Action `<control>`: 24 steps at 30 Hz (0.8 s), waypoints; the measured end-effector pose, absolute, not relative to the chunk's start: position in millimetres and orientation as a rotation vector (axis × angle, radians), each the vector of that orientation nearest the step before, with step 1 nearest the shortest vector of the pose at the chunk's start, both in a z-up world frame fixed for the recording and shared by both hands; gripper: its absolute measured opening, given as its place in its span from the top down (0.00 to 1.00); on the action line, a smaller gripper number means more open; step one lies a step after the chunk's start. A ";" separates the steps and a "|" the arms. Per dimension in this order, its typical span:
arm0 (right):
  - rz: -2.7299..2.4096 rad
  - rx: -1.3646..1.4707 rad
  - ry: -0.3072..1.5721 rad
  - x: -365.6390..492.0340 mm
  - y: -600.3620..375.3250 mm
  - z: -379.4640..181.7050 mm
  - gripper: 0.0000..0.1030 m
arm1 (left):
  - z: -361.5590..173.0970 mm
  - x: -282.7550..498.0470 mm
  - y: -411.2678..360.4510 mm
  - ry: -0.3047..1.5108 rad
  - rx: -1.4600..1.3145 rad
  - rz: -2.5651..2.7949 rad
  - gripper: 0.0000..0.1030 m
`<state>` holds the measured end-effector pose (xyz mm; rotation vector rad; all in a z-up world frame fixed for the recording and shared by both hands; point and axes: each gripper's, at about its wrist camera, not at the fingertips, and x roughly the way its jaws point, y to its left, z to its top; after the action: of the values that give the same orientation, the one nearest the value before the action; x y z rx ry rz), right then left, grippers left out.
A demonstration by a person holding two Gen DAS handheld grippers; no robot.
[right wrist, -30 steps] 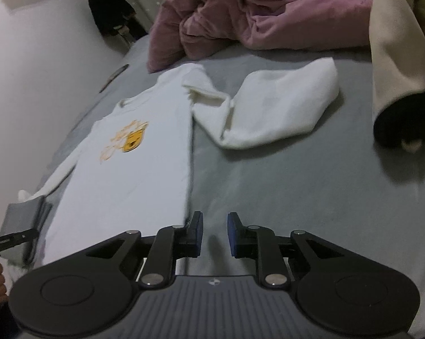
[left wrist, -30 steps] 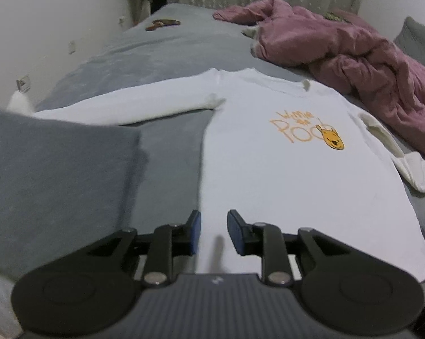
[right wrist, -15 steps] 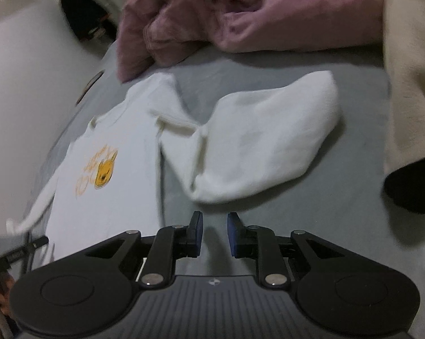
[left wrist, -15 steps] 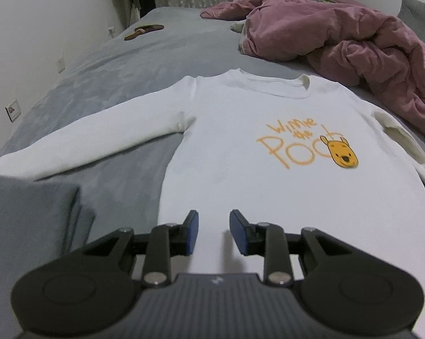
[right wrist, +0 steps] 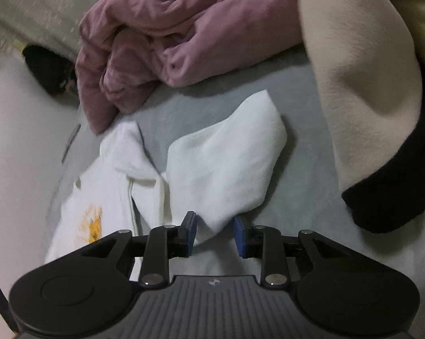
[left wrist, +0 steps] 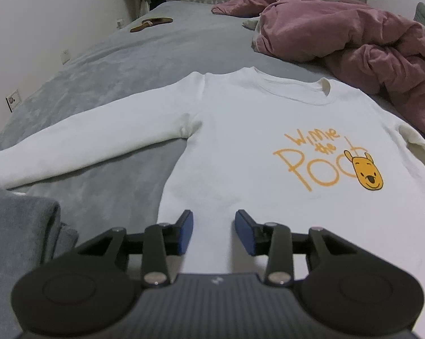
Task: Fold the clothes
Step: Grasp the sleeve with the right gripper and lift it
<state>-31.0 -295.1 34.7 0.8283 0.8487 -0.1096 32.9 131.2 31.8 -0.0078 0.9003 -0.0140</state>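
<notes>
Now both jaws are opening, wider than a second ago. Left gripper (left wrist: pixel 214 227) is hanging over the white sweatshirt's (left wrist: pixel 269 147) lower body, nothing pinched, closer than before. Right gripper (right wrist: pixel 214 233) is spreading around the folded sleeve's (right wrist: pixel 226 166) tip, which earlier lay farther ahead on the grey bed (right wrist: pixel 302 197) beside the pink blanket (right wrist: pixel 184 34).

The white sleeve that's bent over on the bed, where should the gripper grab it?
Probably at the cuff end of the folded sleeve, the loose tip nearest the right gripper. Come from the near side, as it points now: that tip already lies between its opening jaws, while the far end joins the white shirt.
</notes>
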 end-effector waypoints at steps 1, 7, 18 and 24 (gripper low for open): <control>-0.117 0.857 0.844 -29.3 -297.7 33.4 0.70 | 31.4 33.0 130.4 0.899 -0.002 -0.014 0.66; -0.165 0.824 0.778 -22.1 -296.2 43.1 0.91 | 31.6 32.0 132.2 0.896 -0.001 -0.021 0.65; -0.315 0.222 0.424 -25.4 -262.6 124.9 0.92 | 31.7 31.5 133.9 0.901 0.001 -0.031 0.65; -0.344 -0.005 0.171 -28.7 -257.2 160.2 0.92 | 30.4 31.3 133.4 0.902 0.009 -0.037 0.64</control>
<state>-28.7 -257.2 160.2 -0.0053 0.1713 -0.3435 31.3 133.4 30.4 0.0090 0.9016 -0.0371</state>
